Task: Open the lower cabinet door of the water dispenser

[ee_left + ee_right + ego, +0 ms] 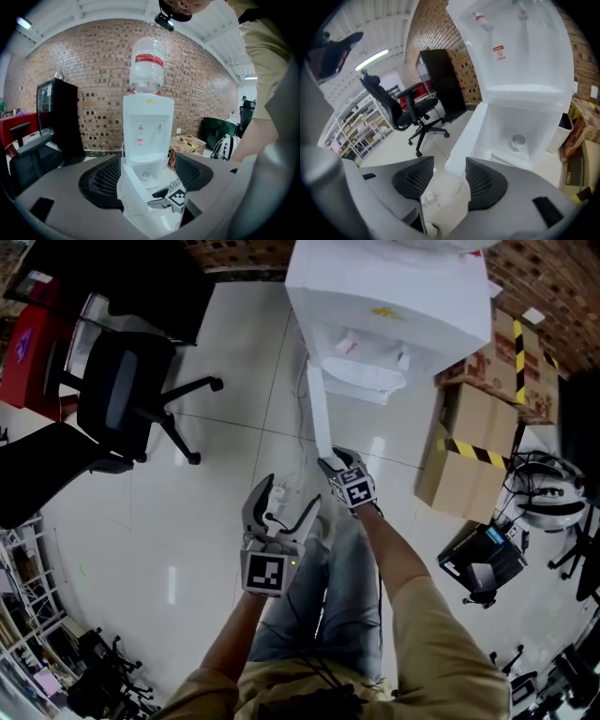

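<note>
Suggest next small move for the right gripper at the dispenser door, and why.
Probably back the right gripper off the door: it already stands swung wide, the cabinet inside shows, and the jaws look apart at its edge.

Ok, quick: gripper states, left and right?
Left gripper: open, holding nothing.
Right gripper: open, jaws slightly apart by the edge of the cabinet door, not gripping it.
</note>
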Action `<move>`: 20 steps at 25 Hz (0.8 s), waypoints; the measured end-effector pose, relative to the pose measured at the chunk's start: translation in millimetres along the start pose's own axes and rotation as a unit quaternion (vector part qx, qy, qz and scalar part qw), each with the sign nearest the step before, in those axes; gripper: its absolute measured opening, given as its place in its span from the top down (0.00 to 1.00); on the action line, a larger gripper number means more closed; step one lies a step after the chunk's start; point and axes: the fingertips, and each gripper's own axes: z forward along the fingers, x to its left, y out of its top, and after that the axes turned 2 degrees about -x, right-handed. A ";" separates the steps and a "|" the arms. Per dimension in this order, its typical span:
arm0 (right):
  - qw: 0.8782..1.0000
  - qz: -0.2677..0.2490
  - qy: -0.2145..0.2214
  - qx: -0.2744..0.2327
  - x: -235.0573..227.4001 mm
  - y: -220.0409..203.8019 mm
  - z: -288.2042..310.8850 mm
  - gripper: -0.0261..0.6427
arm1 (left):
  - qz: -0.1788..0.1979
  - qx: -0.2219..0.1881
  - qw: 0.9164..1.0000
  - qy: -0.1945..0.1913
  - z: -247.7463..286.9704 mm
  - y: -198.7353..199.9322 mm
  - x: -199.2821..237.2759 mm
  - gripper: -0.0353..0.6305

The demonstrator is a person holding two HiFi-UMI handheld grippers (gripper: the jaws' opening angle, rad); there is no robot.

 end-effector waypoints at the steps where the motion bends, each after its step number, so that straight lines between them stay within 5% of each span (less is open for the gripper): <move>1: 1.000 0.008 -0.003 -0.013 4.1 10.1 -4.7 0.59 | -0.002 0.000 1.000 0.004 -6.3 4.6 5.7 0.41; 5: 0.995 0.037 -0.021 -0.091 16.9 77.4 -71.7 0.48 | -0.009 -0.015 1.000 0.019 -33.8 42.2 29.6 0.41; 11: 0.970 0.029 -0.076 -0.231 41.1 214.7 -234.3 0.29 | 0.011 -0.048 0.999 0.001 -74.4 123.3 46.1 0.41; 16: 0.921 -0.020 -0.163 -0.353 70.6 324.9 -387.9 0.18 | 0.014 -0.106 0.994 -0.001 -104.3 199.9 48.3 0.41; 20: 0.886 -0.016 -0.220 -0.409 119.9 362.1 -490.7 0.18 | 0.024 -0.138 0.990 -0.008 -148.4 251.4 42.7 0.41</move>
